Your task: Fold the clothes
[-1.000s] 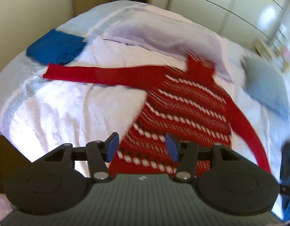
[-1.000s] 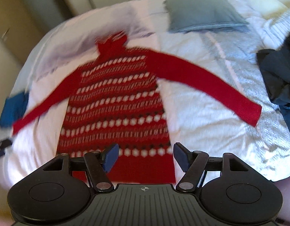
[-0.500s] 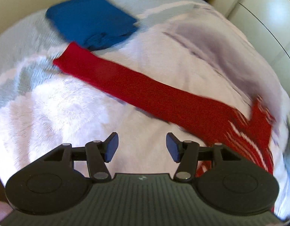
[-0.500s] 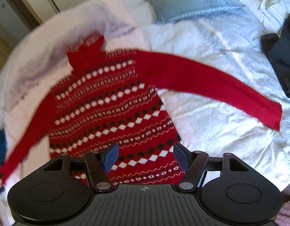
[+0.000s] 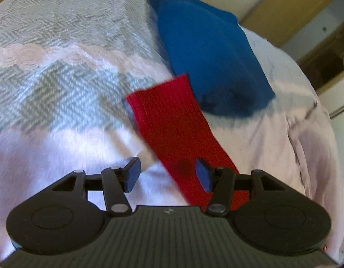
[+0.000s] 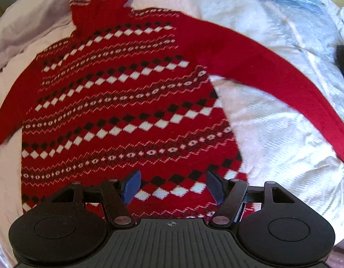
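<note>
The left gripper (image 5: 167, 174) hangs with fingers spread over one red sleeve (image 5: 172, 129) — nothing pinched. Just past the ribbed cuff lies a folded blue garment (image 5: 207, 51) on the pale bedspread (image 5: 60, 78). The right gripper (image 6: 173, 186), likewise spread and empty, hovers above the hem of the patterned red sweater (image 6: 118, 102) — laid flat, collar far, its other sleeve stretching right.
</note>
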`<state>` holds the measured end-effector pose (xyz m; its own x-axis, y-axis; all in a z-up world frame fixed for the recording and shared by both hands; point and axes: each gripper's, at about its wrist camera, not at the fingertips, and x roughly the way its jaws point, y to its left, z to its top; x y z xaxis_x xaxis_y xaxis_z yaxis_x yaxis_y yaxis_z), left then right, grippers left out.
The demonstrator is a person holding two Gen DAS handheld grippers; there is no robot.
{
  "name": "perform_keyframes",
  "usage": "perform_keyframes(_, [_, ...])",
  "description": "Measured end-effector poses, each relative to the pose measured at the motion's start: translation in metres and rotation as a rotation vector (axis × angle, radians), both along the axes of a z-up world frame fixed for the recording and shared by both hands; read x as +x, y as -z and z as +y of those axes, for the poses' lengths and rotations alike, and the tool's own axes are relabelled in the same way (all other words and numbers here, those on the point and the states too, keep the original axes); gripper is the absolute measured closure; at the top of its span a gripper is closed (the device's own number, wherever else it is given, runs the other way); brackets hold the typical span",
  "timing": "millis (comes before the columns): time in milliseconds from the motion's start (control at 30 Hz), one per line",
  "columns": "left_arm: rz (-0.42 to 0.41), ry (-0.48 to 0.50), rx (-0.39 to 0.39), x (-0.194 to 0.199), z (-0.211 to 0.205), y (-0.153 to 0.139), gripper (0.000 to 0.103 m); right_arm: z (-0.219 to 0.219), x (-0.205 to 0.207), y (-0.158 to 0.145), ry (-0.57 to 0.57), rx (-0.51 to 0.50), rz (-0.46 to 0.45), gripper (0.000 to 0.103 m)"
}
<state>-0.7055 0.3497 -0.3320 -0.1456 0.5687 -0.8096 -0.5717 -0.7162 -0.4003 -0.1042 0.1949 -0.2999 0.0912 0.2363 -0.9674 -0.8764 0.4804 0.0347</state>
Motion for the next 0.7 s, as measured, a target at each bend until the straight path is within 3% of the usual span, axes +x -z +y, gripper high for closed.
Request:
perform_keyframes(67, [0.045,0.013,0.003,0.001,0.005,0.003,0.056,0.002,-0.002,0.009,-0.014,-0.006,-0.001,0.035])
perform_keyframes(100, [0.067,0.019,0.004,0.001,0.007,0.005,0.063,0.003,-0.003,0.013,-0.021,-0.009,-0.001,0.035])
perform_keyframes(200, [0.122,0.083,0.024,0.008,0.016,0.000,0.099,0.002,0.000,0.026,-0.024,-0.018,0.006,0.035])
perform_keyframes(367, [0.200,0.246,0.162,0.053,0.022,-0.047,0.100,-0.004,0.015,0.032,-0.008,-0.005,0.022,0.035])
perform_keyframes(500, [0.216,0.514,0.333,0.146,0.015,-0.098,0.099,-0.007,0.036,0.024,0.020,0.029,0.015,0.035])
perform_keyframes(633, [0.116,0.828,0.477,0.268,-0.008,-0.123,0.097,-0.010,0.060,0.012,0.066,0.084,0.008,0.035])
perform_keyframes(700, [-0.001,0.997,0.503,0.329,-0.023,-0.115,0.086,-0.010,0.072,0.006,0.091,0.112,0.000,0.035])
